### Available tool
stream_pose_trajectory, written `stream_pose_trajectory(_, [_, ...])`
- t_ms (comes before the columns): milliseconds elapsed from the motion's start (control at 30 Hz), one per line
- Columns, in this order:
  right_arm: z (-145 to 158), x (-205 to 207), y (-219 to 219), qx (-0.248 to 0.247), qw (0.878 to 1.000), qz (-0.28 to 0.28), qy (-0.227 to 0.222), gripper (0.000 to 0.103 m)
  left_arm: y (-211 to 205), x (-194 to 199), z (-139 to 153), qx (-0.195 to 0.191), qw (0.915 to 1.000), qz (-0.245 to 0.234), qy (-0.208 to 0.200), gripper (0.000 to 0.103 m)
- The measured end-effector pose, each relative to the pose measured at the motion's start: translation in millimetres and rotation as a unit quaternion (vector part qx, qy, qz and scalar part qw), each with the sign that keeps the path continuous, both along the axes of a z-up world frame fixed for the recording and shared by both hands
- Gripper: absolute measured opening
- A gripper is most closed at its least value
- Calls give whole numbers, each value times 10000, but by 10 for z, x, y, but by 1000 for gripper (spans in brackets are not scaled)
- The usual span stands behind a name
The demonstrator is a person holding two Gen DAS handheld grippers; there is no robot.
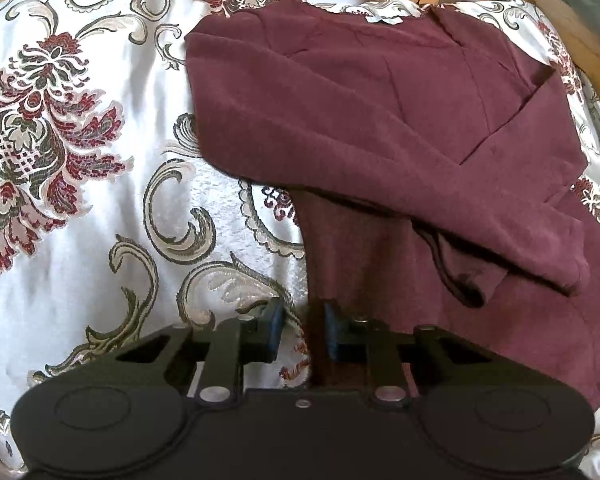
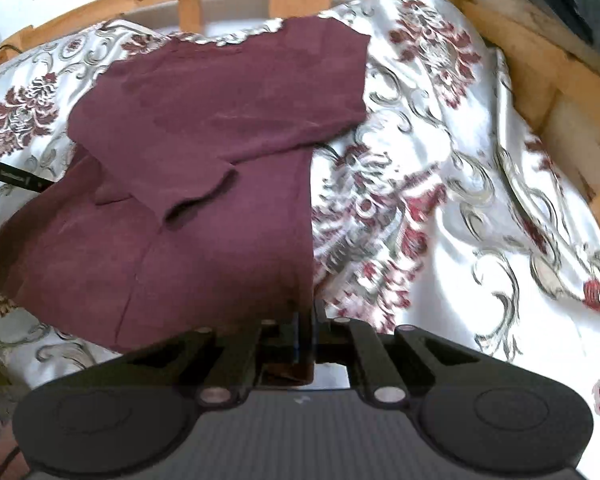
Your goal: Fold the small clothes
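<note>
Left wrist view: my left gripper (image 1: 302, 334) stands narrow astride the maroon t-shirt (image 1: 380, 128) hem, pads not pressing; it could slip free.

Right wrist view: my right gripper (image 2: 308, 338) pinches the opposite corner; the slick floral bedspread (image 2: 460, 200) may bunch, wooden bed frame (image 2: 540, 76) beyond.

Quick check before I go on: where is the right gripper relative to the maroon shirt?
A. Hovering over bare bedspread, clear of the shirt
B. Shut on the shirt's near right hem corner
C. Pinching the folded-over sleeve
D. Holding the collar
B: in the right wrist view the right gripper has its fingers together on the near right hem corner of the maroon shirt, which lies on the floral bedspread.
</note>
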State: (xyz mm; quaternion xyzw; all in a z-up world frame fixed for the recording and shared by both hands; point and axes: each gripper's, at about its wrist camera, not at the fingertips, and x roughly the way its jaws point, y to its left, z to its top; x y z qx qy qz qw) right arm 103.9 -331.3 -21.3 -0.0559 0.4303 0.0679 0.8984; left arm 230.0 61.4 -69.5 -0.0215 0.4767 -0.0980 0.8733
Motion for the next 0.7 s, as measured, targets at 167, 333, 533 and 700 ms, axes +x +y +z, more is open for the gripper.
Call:
stream_pose_trajectory(167, [-202,-23,57,-515,9985,188,-82,7,-59,-57,6,191,9998,2,-102,26])
stream_pose_trajectory(333, [-147,-18,-55,-582,9981,83,-189,7,-100,-167,-1,341,9993,-72,-124,32])
stream_pose_trajectory(533, [-176,-84,-76,-500,9978,350,-253,27,-171,-299,111,522,9985,20,-143,44])
stream_pose_trajectory(700, [-29,-300,68,-770,9868,1273,-645,65,-293,-647,402,868,9938,-439,-544,83])
